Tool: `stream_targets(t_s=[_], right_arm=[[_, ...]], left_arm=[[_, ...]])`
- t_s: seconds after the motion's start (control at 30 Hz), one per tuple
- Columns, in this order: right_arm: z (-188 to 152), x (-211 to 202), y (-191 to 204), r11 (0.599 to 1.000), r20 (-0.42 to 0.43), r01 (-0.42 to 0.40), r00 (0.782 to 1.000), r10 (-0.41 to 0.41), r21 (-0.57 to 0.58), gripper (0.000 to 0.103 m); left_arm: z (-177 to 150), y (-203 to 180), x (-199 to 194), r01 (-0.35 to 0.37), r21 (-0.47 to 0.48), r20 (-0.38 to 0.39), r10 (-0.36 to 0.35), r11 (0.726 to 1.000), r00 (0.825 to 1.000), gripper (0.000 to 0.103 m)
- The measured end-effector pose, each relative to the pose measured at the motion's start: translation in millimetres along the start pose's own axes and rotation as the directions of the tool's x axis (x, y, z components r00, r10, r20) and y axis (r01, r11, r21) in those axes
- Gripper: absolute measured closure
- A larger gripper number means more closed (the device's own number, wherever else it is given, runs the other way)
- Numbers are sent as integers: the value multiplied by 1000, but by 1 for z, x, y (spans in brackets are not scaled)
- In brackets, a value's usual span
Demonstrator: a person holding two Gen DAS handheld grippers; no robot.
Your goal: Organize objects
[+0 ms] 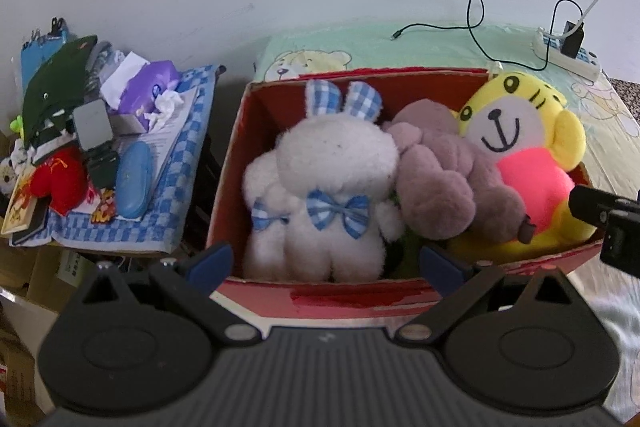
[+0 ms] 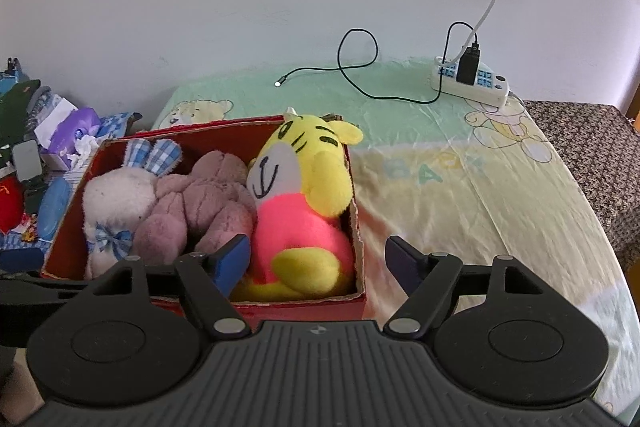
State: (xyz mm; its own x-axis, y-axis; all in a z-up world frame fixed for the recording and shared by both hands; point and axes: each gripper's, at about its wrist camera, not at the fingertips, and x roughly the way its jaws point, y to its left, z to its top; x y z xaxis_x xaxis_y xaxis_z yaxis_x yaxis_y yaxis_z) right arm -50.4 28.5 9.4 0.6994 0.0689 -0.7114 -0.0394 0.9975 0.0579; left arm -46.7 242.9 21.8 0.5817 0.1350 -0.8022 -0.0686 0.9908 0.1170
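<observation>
Soft daylight, fisheye-bent edges, mild blur

The left tool [image 1: 326, 261] was matte black plastic with a ribbed grey-black body across the bottom and a small pale mark at its centre. Two round black housings flanked it, each topped by a triangular lug. Angled black link arms, pinned by silver rivets and small screws, carried blue-padded fingers [image 1: 210, 261]. The right tool [image 2: 318, 259] had the same build, with blue pads [image 2: 232, 261].
</observation>
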Motion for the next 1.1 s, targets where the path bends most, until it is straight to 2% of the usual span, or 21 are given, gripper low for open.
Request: stream_targets(t_s=[0.47, 1.1], right_arm=[[4, 0, 6, 1000, 0, 5, 1000, -5, 2, 26], [-8, -4, 11, 1000, -6, 5, 1000, -5, 14, 26]], left_arm=[[0, 3, 1, 1, -8, -3, -1, 1000, 1000, 3], [-13, 14, -7, 18, -3, 21, -18, 1000, 1000, 3]])
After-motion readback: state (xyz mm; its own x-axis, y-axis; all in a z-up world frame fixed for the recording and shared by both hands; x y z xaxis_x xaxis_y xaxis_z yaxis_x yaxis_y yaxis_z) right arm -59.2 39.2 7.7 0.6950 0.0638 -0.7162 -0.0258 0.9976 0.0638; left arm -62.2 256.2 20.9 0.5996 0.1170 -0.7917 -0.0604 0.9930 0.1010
